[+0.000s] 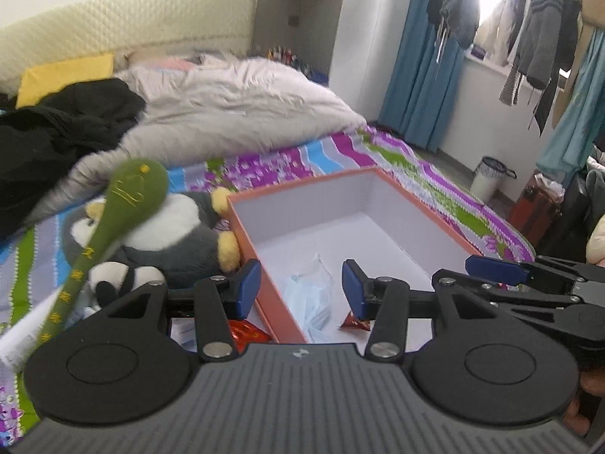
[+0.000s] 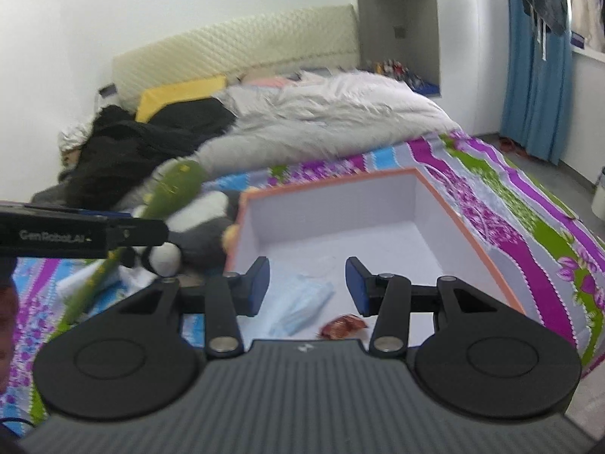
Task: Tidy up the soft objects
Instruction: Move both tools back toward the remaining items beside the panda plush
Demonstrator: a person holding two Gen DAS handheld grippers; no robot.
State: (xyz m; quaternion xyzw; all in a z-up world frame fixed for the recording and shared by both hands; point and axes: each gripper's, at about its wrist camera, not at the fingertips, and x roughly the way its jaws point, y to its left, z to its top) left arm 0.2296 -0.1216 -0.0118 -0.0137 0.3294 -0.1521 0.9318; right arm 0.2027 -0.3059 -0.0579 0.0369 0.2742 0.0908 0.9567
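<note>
At the far left of the left wrist view, a black garment (image 1: 56, 128) is heaped on the bed (image 1: 340, 155), with a yellow pillow (image 1: 64, 75) behind it. A green plush stick (image 1: 124, 204) is seen lying tilted across a grey and white penguin plush (image 1: 177, 234), and a small panda plush (image 1: 117, 280) sits just beside the penguin, all on the striped sheet to the left of an orange box (image 1: 397, 196). A white duvet (image 1: 245, 109) is bunched further back.

The left gripper (image 1: 300, 289) is held over the near left wall of the box; its fingers (image 1: 247, 287) stand partly open and nothing is gripped between them. Inside the box, a light blue face mask (image 1: 310, 302) and a red wrapper (image 1: 351, 323) lie on the white floor; another red wrapper (image 1: 245, 335) lies outside, by the wall.

The right gripper (image 2: 307, 289) is seen over the box's open top, its fingers (image 2: 355, 287) likewise partly open and empty. Blue curtains (image 1: 419, 68) and hanging clothes (image 1: 537, 30) are seen at the right.
</note>
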